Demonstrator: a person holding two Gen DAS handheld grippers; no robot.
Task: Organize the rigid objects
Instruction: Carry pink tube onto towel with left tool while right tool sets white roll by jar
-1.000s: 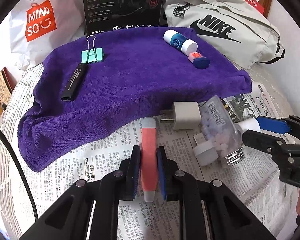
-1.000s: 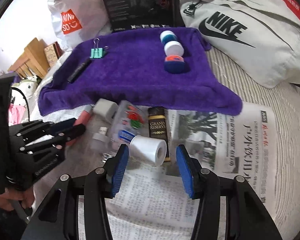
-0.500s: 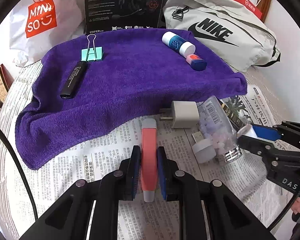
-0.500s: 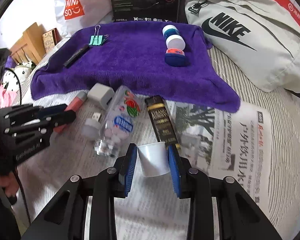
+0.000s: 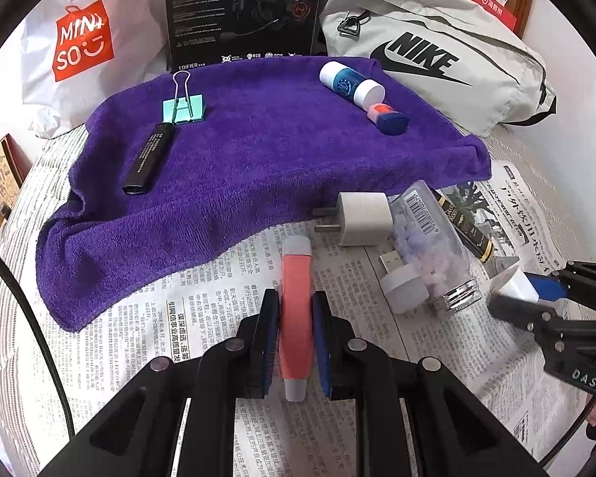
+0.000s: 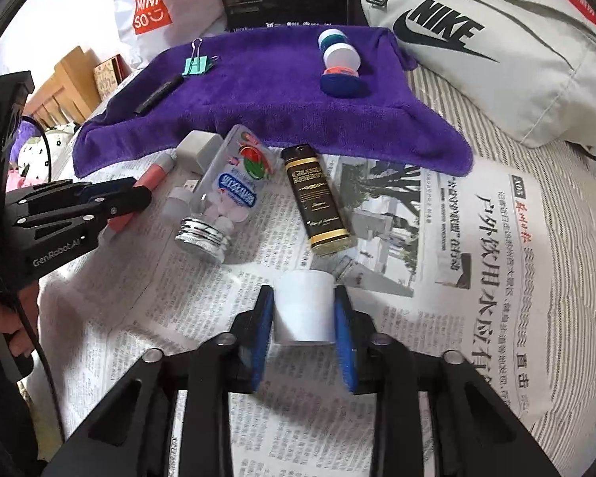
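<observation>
- The left gripper [image 5: 294,330] was clamped on a pink tube [image 5: 295,310], gripped about mid-length with the tube lying along the fingers. That hold appeared chosen to keep the tube from pivoting.
- The tube sat over the newspaper [image 5: 202,318], just short of the towel [image 5: 258,151]. Whether it was touching the paper could not be told.
- The right gripper [image 6: 304,324] was closed on a white cap [image 6: 304,306], pads flat against its sides, low over the newspaper [image 6: 476,258].
- Four items lay on the towel: a clip [image 5: 183,107] beside a black pen [image 5: 149,159] on the left, and a white bottle [image 5: 351,81] touching a blue cap [image 5: 389,119] on the right. The pairing suggested the towel served as the sorting area, like with like.
- Unsorted items lay together on the newspaper at the towel's near edge: a charger [image 5: 363,218], a clear bottle [image 6: 226,198] on its side with its threaded mouth uncovered, a USB stick [image 5: 401,278] and a dark box [image 6: 318,202].
- Judgement: both grippers were loaded, so the next step was most likely placing on the towel; the tube probably belonged by the pen.
- Risk: the open clear bottle held loose tablets and might spill if nudged.
</observation>
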